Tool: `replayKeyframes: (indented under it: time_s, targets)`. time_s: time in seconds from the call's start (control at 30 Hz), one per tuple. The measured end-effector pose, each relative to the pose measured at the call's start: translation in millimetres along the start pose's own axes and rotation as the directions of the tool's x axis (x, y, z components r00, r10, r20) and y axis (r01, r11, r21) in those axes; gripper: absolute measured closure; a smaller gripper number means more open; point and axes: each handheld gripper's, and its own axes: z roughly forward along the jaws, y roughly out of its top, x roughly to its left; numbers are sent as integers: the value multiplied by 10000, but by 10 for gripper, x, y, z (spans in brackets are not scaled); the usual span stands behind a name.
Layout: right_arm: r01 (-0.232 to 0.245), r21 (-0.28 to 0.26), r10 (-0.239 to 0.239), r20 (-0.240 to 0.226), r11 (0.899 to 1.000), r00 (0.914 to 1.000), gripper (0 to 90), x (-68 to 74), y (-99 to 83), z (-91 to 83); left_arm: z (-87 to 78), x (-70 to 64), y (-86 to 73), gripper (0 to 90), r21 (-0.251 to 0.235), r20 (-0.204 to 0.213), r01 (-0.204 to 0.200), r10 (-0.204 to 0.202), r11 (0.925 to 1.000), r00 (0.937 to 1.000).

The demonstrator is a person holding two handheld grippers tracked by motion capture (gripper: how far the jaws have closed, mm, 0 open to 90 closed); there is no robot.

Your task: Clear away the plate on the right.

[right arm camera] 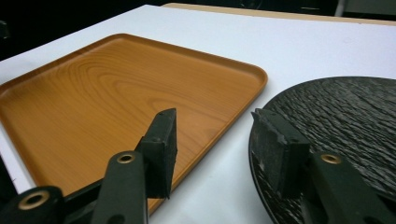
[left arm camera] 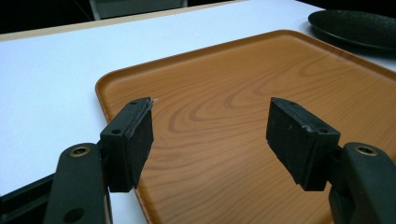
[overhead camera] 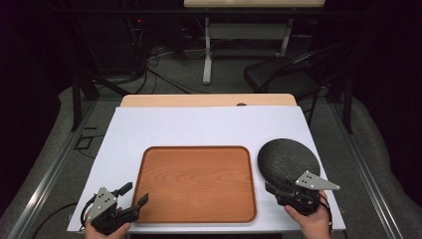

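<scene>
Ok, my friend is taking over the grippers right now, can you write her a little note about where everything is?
Left gripper: open, holding nothing, at the near left corner of the wooden tray.
Right gripper: open, holding nothing, jaws at the near edge of the black plate, one jaw over the plate's rim.
Things: the tray lies flat in the middle of the white table with nothing on it. The plate sits on the table just right of the tray, apart from it.
Done: nothing has been picked up.
Left: probably grip the plate's rim and set it on the tray.
</scene>
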Motion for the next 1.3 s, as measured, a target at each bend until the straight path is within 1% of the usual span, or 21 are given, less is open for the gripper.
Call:
replayKeyframes:
  time_s: [0.13,0.27,0.33,0.37,0.43,0.6,0.67,0.7,0.73,0.77,0.8,0.83,0.97,1.03,1.07,1.1,1.13,1.2,1.23,1.27,1.3]
  targets:
    - [-38,48,37,82,10000,10000,473,-1,-1,-1,1,6,-1,320,-50,58,37,-36,10000,10000]
    - [13,102,-15,185,9999,9998,442,1,-4,3,3,1,2,320,-36,-2,35,-35,10000,10000]
    - [41,136,-43,210,9999,9998,459,-14,-2,-14,5,1,2,320,-8,-1,50,-50,10000,10000]
    - [-39,115,36,270,9999,9996,460,-17,3,-27,5,1,1,320,7,3,48,-48,10000,10000]
    - [9,6,-10,453,10000,9990,456,-44,18,-54,2,3,-1,320,-4,44,43,-43,10000,10000]
    - [-264,75,258,717,9996,9971,431,-129,44,-106,-5,10,-1,320,-12,62,146,-146,9999,9999]
    - [-618,32,613,865,9981,9944,428,-225,90,-153,-3,11,0,321,1,54,185,-185,9998,9998]
    - [-679,-7,677,921,9977,9934,428,-263,108,-165,-1,12,-1,321,0,79,215,-215,9998,9997]
    - [-679,-7,677,921,9977,9934,428,-263,108,-165,-1,12,-1,321,0,79,215,-215,9998,9997]
    - [-762,47,754,999,9971,9921,426,-301,126,-177,-2,9,-1,321,7,54,228,-228,9997,9997]
    - [-845,111,826,1194,9964,9894,423,-388,157,-197,-3,9,-2,321,13,54,229,-229,9997,9997]
    - [-845,111,826,1194,9964,9894,423,-388,157,-197,-3,9,-2,321,17,54,229,-229,9997,9997]
    - [-1225,201,1181,1511,9923,9814,414,-566,183,-231,1,15,-3,321,54,56,263,-263,9996,9996]
    - [-1518,346,1442,1642,9878,9758,398,-656,179,-241,11,20,-5,318,66,76,309,-310,9995,9995]
    - [-1518,346,1442,1642,9878,9758,398,-656,179,-241,16,21,-7,318,108,69,336,-337,9994,9994]
    - [-1664,427,1571,1691,9851,9730,390,-699,168,-243,27,20,-8,311,145,70,354,-355,9993,9993]
    - [-1664,427,1571,1691,9851,9730,390,-699,168,-243,27,20,-8,310,145,70,354,-355,9993,9993]
    - [-1875,467,1771,1711,9811,9692,389,-742,155,-247,27,18,-7,307,172,47,351,-352,9992,9994]
    - [-2013,438,1909,1739,9786,9661,388,-762,150,-253,26,18,-8,307,170,44,364,-365,9992,9993]
    - [-2268,364,2171,1775,9732,9599,388,-803,146,-271,26,17,-8,306,167,43,386,-387,9991,9992]
    - [-2337,336,2240,1814,9717,9576,387,-824,146,-282,25,20,-8,305,164,73,414,-415,9990,9991]
